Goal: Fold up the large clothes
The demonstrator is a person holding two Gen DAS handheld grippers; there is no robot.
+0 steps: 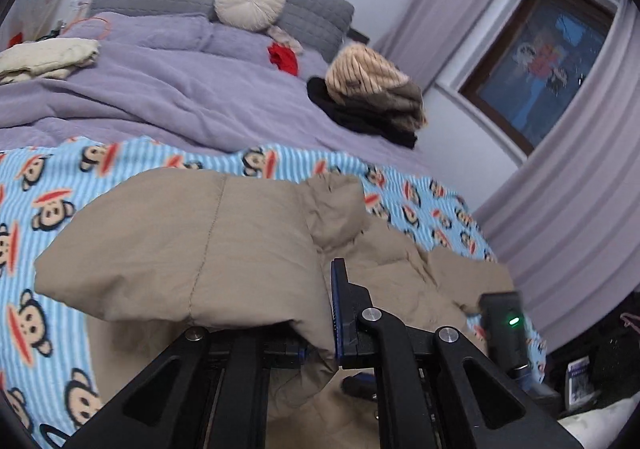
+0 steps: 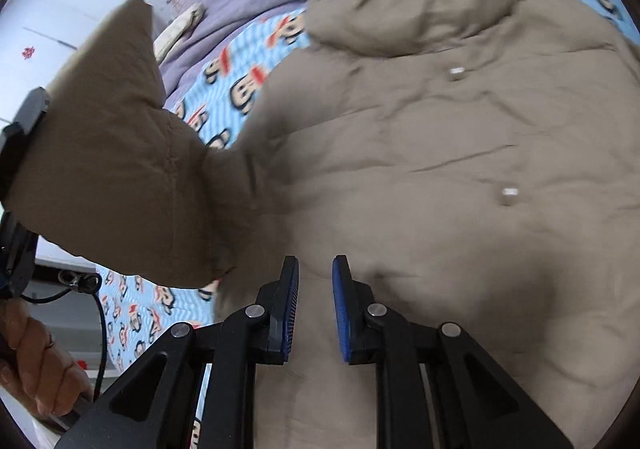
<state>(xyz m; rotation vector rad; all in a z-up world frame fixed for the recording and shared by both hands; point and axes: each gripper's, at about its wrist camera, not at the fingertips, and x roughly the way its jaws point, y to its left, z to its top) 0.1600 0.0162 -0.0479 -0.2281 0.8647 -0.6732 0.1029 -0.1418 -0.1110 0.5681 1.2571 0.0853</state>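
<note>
A tan padded jacket (image 2: pixel 440 169) lies spread on the blue monkey-print blanket (image 2: pixel 236 85), front up, with two snap buttons showing. My left gripper (image 1: pixel 316 313) is shut on the jacket's sleeve (image 1: pixel 192 241) and holds it lifted; the sleeve hides its left finger. The lifted sleeve also shows in the right wrist view (image 2: pixel 112 169), with the left gripper behind it at the left edge. My right gripper (image 2: pixel 315 309) hovers just above the jacket's lower body, jaws a little apart and empty. The right gripper's body (image 1: pixel 502 325) shows at the right in the left wrist view.
The blanket (image 1: pixel 48 209) covers a bed with a lilac duvet (image 1: pixel 180 97). On it are a striped and dark clothes pile (image 1: pixel 372 97), a cream folded garment (image 1: pixel 48 57), a red item (image 1: pixel 284 59) and a round cushion (image 1: pixel 250 1). A curtained window (image 1: pixel 540 65) is at the right.
</note>
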